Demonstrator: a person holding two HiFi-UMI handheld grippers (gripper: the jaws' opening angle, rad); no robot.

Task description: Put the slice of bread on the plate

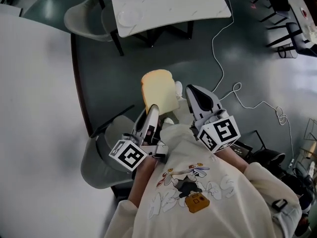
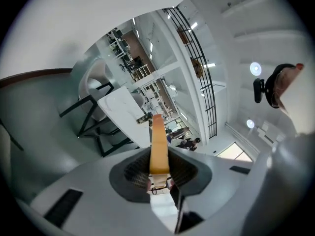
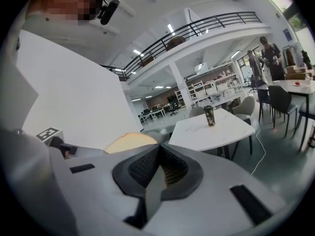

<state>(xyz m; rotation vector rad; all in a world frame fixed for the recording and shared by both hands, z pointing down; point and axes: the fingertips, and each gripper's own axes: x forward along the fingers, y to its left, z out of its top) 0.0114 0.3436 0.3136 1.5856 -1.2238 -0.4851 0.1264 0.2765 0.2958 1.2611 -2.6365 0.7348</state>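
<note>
A slice of bread (image 1: 157, 89), pale yellow with a brown crust, stands on edge in my left gripper (image 1: 152, 109), which is shut on its lower end. In the left gripper view the bread (image 2: 159, 144) shows edge-on between the ribbed pads of the left gripper (image 2: 158, 170). My right gripper (image 1: 190, 89) is beside the bread on its right, shut with nothing in it. In the right gripper view its jaws (image 3: 158, 150) meet, and the bread (image 3: 129, 141) shows at the left. A white plate (image 1: 128, 17) lies on the white marble table (image 1: 168, 4) ahead.
A grey chair (image 1: 84, 14) stands left of the marble table, another (image 1: 101, 157) below my left gripper. A large white curved tabletop (image 1: 34, 108) fills the left side. White cables (image 1: 223, 78) trail over the dark floor. A cup (image 3: 210, 116) stands on the table.
</note>
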